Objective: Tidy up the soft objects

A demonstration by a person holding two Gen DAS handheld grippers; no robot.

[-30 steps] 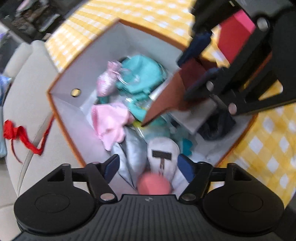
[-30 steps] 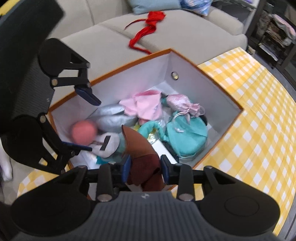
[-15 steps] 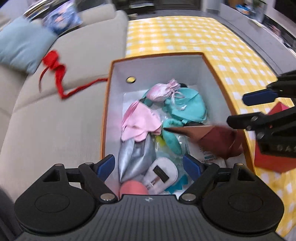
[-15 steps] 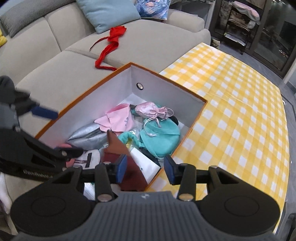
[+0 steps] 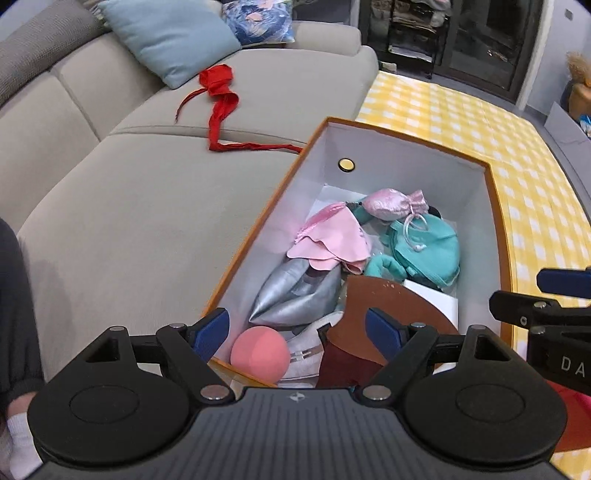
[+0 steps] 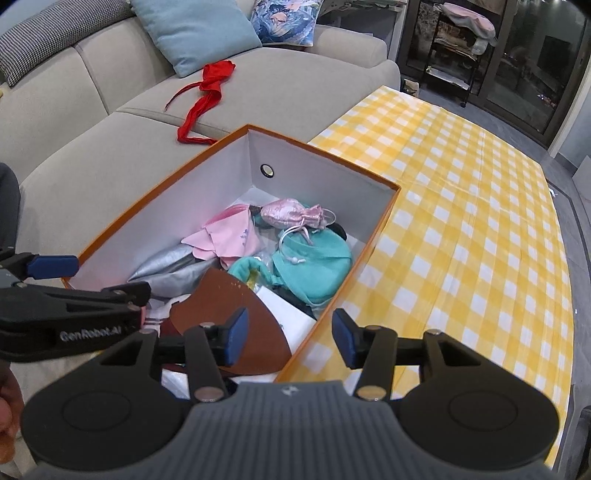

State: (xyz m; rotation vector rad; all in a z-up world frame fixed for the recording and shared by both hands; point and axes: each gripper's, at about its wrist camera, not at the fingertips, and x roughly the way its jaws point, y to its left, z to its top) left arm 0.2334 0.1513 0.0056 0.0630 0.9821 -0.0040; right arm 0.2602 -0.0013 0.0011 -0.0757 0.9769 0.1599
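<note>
Both of my grippers hover above the near end of an orange box (image 6: 376, 236) with white inner walls. The box rests partly on the yellow checked cloth (image 6: 480, 206), and its far side lies against the beige sofa (image 5: 129, 206).

My left gripper (image 5: 297, 328) has its blue-padded fingers (image 5: 210, 326) spread wide, and nothing is held between them. My right gripper (image 6: 290, 334) is likewise spread wide and empty, poised over the box's near right edge.

Contents of the box, from near to far:
- a brown pouch (image 6: 236, 306) with a dark red lining, lying loose at the near end, partly over a white card (image 6: 291, 325);
- a pink ball (image 5: 258, 354) in the near left corner, beside a white slipper-like item (image 5: 306, 347) that is partly hidden;
- a silver pouch (image 5: 295, 295) along the left wall;
- a pale pink cloth (image 5: 332, 240) overlapping the far tip of the silver pouch;
- a teal drawstring bag (image 6: 314, 266) on the right side;
- a shiny pink drawstring pouch (image 6: 288, 216) resting at the far edge of the teal bag.

A round metal eyelet (image 6: 266, 170) marks the far end wall of the box.

Outside the box, a red ribbon (image 5: 218, 99) lies strung across the sofa seat, near a light blue cushion (image 5: 170, 37) and a patterned cushion (image 6: 284, 18).
</note>
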